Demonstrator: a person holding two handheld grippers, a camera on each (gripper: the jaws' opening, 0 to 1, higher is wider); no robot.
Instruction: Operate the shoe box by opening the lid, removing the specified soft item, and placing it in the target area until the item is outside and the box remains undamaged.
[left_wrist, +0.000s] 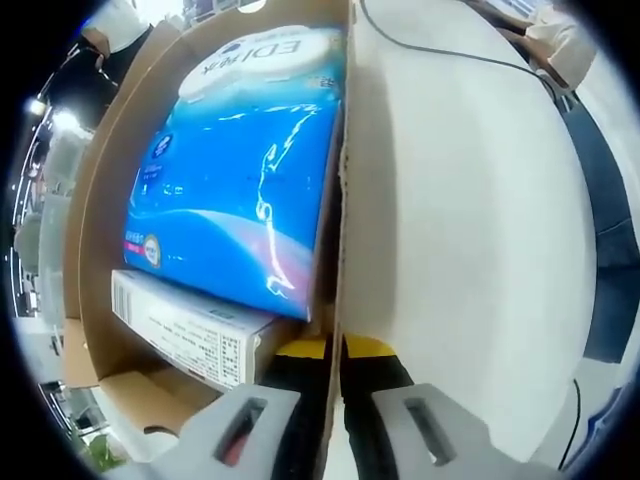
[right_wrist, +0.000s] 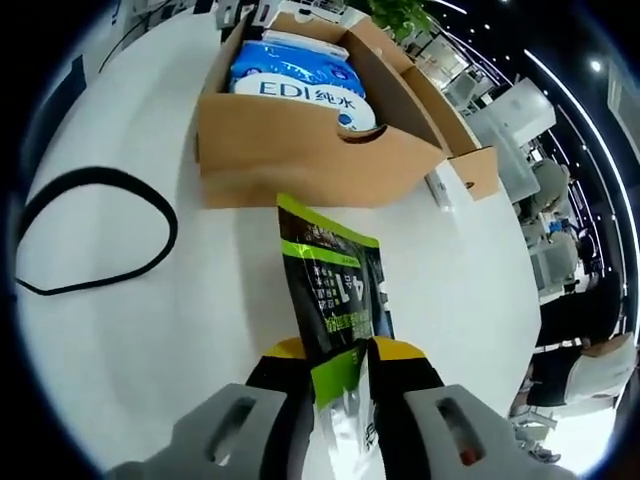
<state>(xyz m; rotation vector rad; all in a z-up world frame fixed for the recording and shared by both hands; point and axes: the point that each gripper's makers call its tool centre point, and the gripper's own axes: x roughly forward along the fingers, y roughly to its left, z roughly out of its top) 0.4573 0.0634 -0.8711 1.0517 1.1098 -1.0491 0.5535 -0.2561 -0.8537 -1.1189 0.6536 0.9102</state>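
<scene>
In the right gripper view the right tool (right_wrist: 340, 385) is clenched on the near end of a green-and-black pouch (right_wrist: 335, 290), which lies flat on the white table (right_wrist: 130, 330), outside the box (right_wrist: 300, 150). The pouch's far edge lies just beside the box's near wall; whether they touch cannot be told. Inside the open box lies a blue tissue pack (right_wrist: 295, 80), and the lid flap (right_wrist: 475, 170) hangs out to one side. A black cable (right_wrist: 95, 230) loops on the table to the left of the pouch, well apart from it. Between the cable and the pouch the table is bare. Beyond the table's edge, to the right, chairs and a seated person show.

In the left gripper view the left tool (left_wrist: 335, 400) straddles the upright side wall (left_wrist: 345, 200) of the box, one jaw inside and one outside; whether it grips the wall cannot be told. Inside, the tissue pack (left_wrist: 235, 180) lies against that wall, and a small white carton (left_wrist: 190, 335) sits beside the pack, nearer the tool. A cable (left_wrist: 450, 50) crosses the far end of the table (left_wrist: 460, 250), and a person's sleeve shows at the table's edge.
</scene>
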